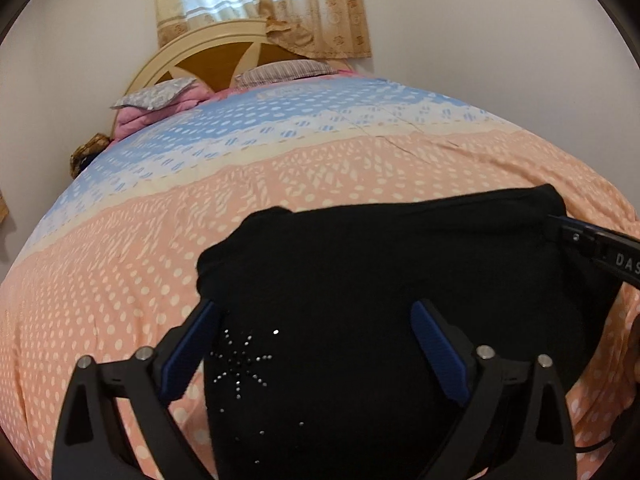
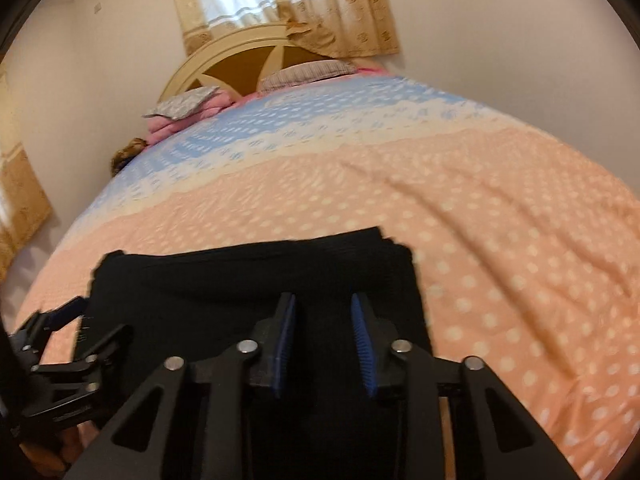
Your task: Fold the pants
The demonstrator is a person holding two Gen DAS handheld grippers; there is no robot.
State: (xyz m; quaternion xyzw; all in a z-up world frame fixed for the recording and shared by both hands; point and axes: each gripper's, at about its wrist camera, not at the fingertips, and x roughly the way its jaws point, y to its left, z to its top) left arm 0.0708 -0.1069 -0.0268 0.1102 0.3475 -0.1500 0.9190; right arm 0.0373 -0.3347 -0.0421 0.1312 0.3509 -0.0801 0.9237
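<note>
The left gripper [image 1: 316, 356], wide open, and the right gripper [image 2: 323, 344], partly open and empty, both sit over the near edge of the folded black cloth pants [image 1: 380, 264], which stretch side to side.

I see a big bed [image 1: 320, 184] with a spotty pink and blue cover filling the middle. At the top sit a round cream headboard [image 1: 208, 54], pillows [image 1: 284, 69] and a bright curtained window [image 1: 260, 0]. The walls [image 1: 480, 40] are plain white.
</note>
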